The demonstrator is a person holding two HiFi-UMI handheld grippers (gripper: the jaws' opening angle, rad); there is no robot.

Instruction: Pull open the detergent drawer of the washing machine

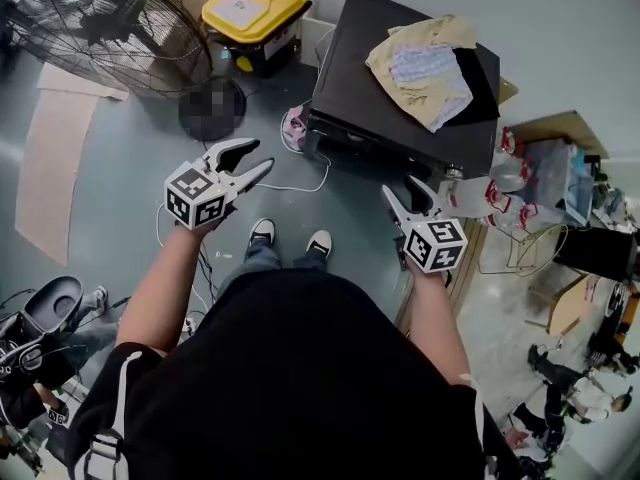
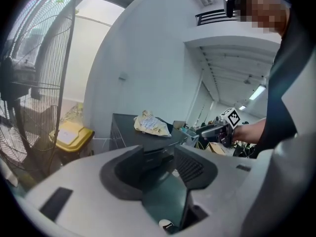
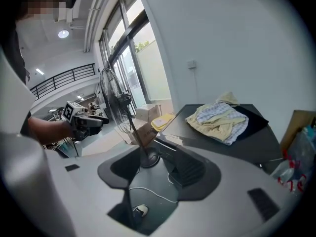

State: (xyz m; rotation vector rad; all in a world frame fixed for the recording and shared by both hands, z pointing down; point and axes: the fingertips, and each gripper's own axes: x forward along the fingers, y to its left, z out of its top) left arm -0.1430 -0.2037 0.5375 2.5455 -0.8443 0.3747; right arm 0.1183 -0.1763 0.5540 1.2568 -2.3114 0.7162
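My head camera looks steeply down over my left claw (image 1: 262, 155) and right claw (image 1: 398, 188). Each claw camera sights along its own jaws; both share the washer (image 2: 123, 130) ahead.

Heaped on top of the washing machine (image 1: 350, 63), clothes (image 1: 428, 66). Just left of it on the floor (image 1: 110, 178), a lidded bin (image 1: 255, 10); farther left, a fan (image 1: 95, 23). At its right, near the front corner, bottles (image 1: 505, 178).
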